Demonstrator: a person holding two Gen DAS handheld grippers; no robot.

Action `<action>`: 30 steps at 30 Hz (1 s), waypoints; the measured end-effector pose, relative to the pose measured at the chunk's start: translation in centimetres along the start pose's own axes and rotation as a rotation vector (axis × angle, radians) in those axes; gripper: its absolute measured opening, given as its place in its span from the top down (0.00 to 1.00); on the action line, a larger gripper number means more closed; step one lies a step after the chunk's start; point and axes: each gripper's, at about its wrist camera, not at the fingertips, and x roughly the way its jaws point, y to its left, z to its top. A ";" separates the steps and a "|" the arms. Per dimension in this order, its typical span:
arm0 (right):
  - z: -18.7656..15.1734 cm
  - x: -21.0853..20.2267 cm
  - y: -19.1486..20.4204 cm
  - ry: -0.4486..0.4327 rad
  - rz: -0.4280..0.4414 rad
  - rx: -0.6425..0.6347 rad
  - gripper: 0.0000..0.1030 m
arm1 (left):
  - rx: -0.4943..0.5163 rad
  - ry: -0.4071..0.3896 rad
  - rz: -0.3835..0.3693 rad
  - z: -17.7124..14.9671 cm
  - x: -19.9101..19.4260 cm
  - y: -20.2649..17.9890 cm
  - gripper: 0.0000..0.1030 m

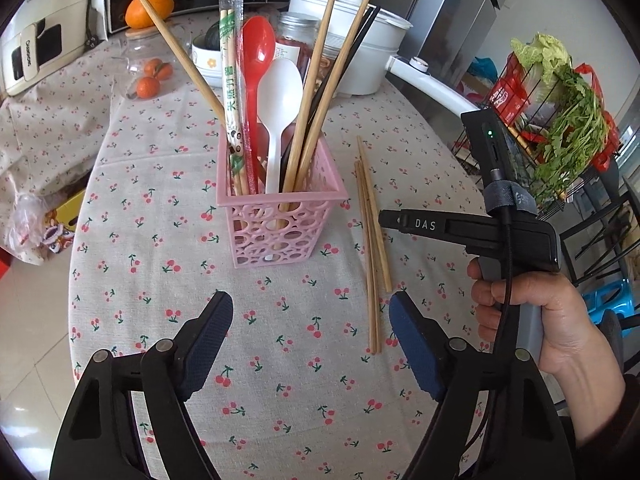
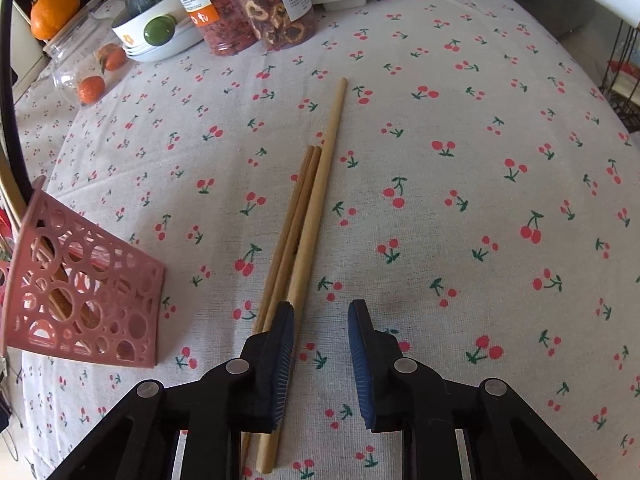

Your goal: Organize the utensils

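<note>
A pink perforated basket (image 1: 276, 224) stands on the cherry-print tablecloth and holds wooden chopsticks, a wrapped pair, a red spoon (image 1: 256, 52) and a white spoon (image 1: 280, 96). Three wooden chopsticks (image 1: 372, 240) lie on the cloth to its right. My left gripper (image 1: 310, 320) is open and empty, in front of the basket. My right gripper (image 2: 320, 320) is open just above the near ends of the loose chopsticks (image 2: 308, 216); its left finger (image 2: 280, 356) lies over them. The basket (image 2: 80, 292) shows at the left of the right wrist view.
Jars of dried fruit (image 2: 248, 4), a bowl (image 2: 156, 36), a clear jar with oranges (image 2: 88, 76) and a white pot (image 1: 360, 40) stand at the back of the table. A wire rack with greens (image 1: 560, 120) stands off the right edge.
</note>
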 end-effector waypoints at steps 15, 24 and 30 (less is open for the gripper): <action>-3.2 -1.7 -4.9 0.191 0.040 0.041 0.98 | 0.076 0.035 -0.021 -1.1 0.3 -1.8 0.48; -6.5 -6.3 -12.6 0.201 0.087 0.134 0.76 | 0.191 0.090 0.022 1.0 5.1 -8.8 0.52; -6.2 -7.3 -14.4 0.163 0.133 0.177 0.39 | 0.175 0.104 0.129 5.7 10.9 -12.2 0.56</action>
